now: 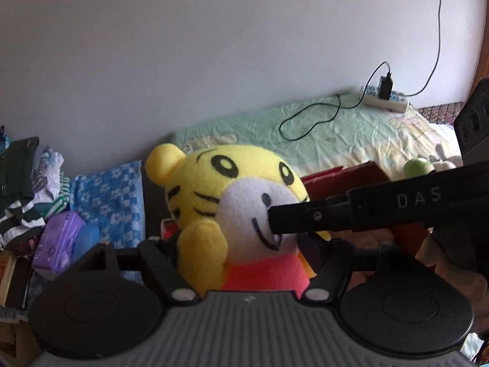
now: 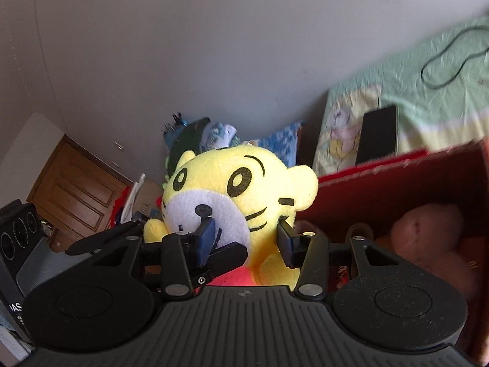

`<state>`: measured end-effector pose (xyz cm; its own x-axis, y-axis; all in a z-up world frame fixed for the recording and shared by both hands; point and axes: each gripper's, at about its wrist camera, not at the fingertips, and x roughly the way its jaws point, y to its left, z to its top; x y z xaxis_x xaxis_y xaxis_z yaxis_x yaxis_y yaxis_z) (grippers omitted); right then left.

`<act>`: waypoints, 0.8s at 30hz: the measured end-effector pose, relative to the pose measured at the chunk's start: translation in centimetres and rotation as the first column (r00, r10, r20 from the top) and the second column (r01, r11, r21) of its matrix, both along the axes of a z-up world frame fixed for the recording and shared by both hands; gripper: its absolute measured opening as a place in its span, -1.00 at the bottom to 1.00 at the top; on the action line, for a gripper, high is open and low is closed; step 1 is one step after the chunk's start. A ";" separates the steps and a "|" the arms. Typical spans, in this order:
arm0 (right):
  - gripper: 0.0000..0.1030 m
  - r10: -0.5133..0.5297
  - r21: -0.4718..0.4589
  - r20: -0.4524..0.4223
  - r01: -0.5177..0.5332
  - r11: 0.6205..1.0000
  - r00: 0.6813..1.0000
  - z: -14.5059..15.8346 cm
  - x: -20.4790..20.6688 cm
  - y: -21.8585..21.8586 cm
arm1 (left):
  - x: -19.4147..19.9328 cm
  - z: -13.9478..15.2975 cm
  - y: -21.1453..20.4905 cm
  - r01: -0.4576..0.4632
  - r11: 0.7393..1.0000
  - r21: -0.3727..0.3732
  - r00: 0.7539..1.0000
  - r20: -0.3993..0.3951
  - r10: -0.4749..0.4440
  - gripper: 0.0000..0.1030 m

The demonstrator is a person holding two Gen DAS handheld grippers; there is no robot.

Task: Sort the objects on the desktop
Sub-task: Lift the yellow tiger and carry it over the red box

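Between both grippers, above a red box (image 2: 397, 189): yellow tiger plush (image 2: 238, 189), upright. Right gripper (image 2: 244, 238) clamped on its head; left gripper (image 1: 244, 263) clamped on its body.

The left gripper (image 1: 244, 244) has a grey ribbed housing at 6 o'clock, with a small pale logo in its middle. On each side of it sits a round black disc with a raised circle, and black link arms go up from silver round rivets. The right gripper (image 2: 244, 238) has the same dark ribbed housing, discs and rivets, and its fingers (image 2: 205, 240) carry dark blue pads. Seen from the left wrist at 3 o'clock, its black arm bears the pale letters "DAS" and one small screw.
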<state>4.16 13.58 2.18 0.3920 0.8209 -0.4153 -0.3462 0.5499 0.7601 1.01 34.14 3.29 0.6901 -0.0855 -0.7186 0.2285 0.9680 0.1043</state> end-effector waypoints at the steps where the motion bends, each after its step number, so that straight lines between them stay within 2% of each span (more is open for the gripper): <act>1: -0.08 0.003 -0.011 -0.023 -0.004 1.000 1.000 -0.6 0.5 0.5 | 0.4 -0.7 0.5 -0.005 1.000 0.005 1.000 -0.018 0.005 0.40; 5: -0.07 0.026 -0.056 -0.087 -0.031 0.998 0.996 -2.1 1.3 2.3 | 1.2 -2.6 1.8 -0.015 1.000 0.023 0.998 -0.064 0.017 0.39; 9: 0.04 0.039 -0.082 -0.096 -0.047 0.996 0.995 -2.5 1.6 3.1 | 0.7 -3.0 2.4 0.004 1.000 0.027 0.999 -0.054 -0.003 0.39; 12: 0.18 0.032 -0.073 -0.145 -0.043 0.996 0.989 -3.1 1.7 2.5 | 0.5 -2.9 2.9 0.015 1.000 0.024 0.998 -0.060 -0.014 0.39; 14: 0.19 0.031 -0.078 -0.168 -0.044 0.996 0.985 -3.3 1.7 2.1 | 0.1 -3.1 3.0 0.034 0.999 0.020 0.998 -0.056 -0.033 0.41; 16: 0.14 0.042 -0.110 -0.175 -0.062 0.992 0.984 -3.3 1.4 2.1 | -0.5 -3.2 2.9 0.055 0.998 0.003 0.996 -0.064 -0.055 0.43; 17: 0.06 0.051 -0.130 -0.178 -0.075 0.989 0.983 -3.3 1.2 2.2 | -0.6 -3.3 2.8 0.064 0.998 -0.013 0.995 -0.081 -0.064 0.44; 19: -0.13 0.066 -0.133 -0.192 -0.092 0.987 0.979 -3.4 1.1 2.4 | -1.2 -3.5 2.3 0.075 0.997 -0.017 0.994 -0.084 -0.076 0.44; 20: -0.33 0.068 -0.128 -0.199 -0.095 0.987 0.978 -3.4 1.2 2.6 | -1.4 -3.6 1.9 0.082 0.997 -0.001 0.994 -0.079 -0.082 0.44; 24: -0.37 0.073 -0.215 -0.198 -0.116 0.970 0.977 -3.8 1.9 4.3 | -1.4 -4.0 1.3 0.089 0.996 0.029 0.992 -0.088 -0.086 0.48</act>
